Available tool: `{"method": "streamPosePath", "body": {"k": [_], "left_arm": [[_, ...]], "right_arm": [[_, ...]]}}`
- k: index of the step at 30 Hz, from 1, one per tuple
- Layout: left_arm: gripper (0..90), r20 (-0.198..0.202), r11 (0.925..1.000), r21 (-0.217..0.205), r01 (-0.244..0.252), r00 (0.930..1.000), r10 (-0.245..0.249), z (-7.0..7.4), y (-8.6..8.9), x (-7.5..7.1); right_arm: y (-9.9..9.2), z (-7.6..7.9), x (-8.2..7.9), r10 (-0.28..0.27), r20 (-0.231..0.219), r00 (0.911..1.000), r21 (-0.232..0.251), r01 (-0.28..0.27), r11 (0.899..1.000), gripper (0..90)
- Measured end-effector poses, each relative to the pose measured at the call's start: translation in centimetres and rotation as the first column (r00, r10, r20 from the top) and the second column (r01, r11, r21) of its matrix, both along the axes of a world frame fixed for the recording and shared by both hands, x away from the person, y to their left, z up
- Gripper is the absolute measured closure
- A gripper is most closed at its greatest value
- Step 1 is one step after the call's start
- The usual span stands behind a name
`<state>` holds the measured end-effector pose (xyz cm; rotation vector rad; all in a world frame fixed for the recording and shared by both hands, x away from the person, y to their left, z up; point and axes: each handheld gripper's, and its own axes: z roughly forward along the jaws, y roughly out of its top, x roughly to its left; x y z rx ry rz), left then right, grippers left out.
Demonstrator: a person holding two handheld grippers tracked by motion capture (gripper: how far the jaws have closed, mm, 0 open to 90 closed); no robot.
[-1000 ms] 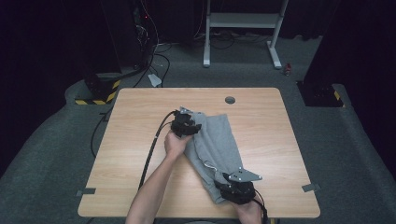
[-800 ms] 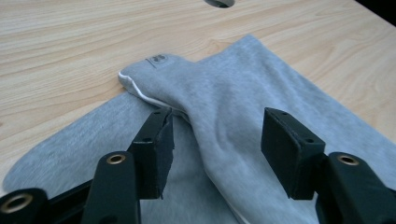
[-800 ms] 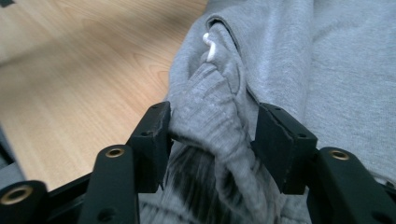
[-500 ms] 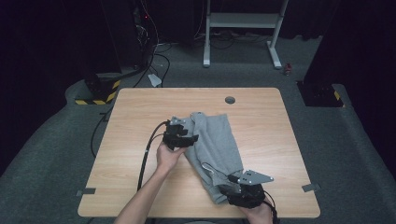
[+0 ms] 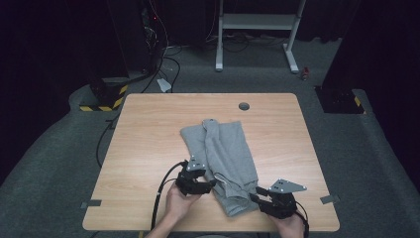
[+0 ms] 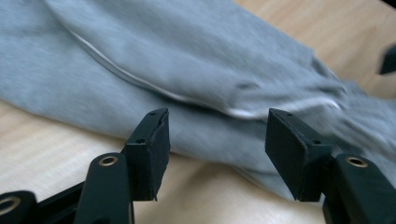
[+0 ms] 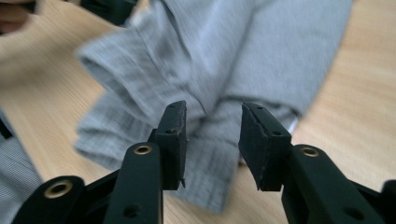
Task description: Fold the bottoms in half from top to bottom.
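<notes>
A grey garment point(image 5: 223, 153) with a white cord lies folded lengthwise on the wooden table point(image 5: 148, 124). My left gripper point(image 5: 210, 184) is at the garment's near left edge. In the left gripper view the grey garment point(image 6: 187, 56) lies just past the open left gripper point(image 6: 215, 140), whose jaws have been opening, and nothing is pressed between its pads. My right gripper point(image 5: 256, 196) sits at the garment's near end. In the right gripper view the right gripper point(image 7: 212, 135) has just been closing, and the ribbed hem of the garment point(image 7: 261, 46) shows in the gap, untouched by the pads.
A round cable hole point(image 5: 243, 105) sits near the table's far edge. Tape marks point(image 5: 90, 203) flag the near corners. A white desk frame point(image 5: 257, 29) and a yellow-black striped block point(image 5: 101, 104) stand on the floor beyond. Bare wood lies left of the garment.
My left hand has travelled from the garment's far left corner down to its near left edge. The right gripper has shifted slightly to the right. The garment lies where it was.
</notes>
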<state>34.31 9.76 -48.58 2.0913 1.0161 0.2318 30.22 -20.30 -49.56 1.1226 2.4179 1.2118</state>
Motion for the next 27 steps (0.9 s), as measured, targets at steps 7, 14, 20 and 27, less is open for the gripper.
{"method": "streamPosePath", "body": {"k": [7, 14, 20, 27], "left_arm": [[41.9, -0.013, 0.9993, 0.037, -0.001, 0.9999, 0.001, -1.6, -0.9, -0.1], [42.4, -0.022, 0.9979, 0.037, -0.054, 0.9983, 0.054, -2.1, 0.1, 2.3], [41.7, -0.031, 0.9925, 0.045, -0.114, 0.9929, 0.115, -2.3, 1.5, 5.2], [41.2, -0.015, 0.9861, 0.034, -0.163, 0.9865, 0.163, -2.1, 2.7, 7.7]], "right_arm": [[1.0, -1.6, 0.4, -0.007, -0.023, 0.9997, -0.06, 0.005, 0.998, 62.4], [3.2, -2.0, 1.4, -0.023, 0.007, 0.9997, -0.095, 0.024, 0.995, 60.7], [5.8, -2.0, 3.3, -0.036, 0.007, 0.9993, -0.12, 0.036, 0.992, 59.1], [8.2, -2.0, 5.2, -0.035, 0.011, 0.9993, -0.133, 0.036, 0.991, 57.9]]}}
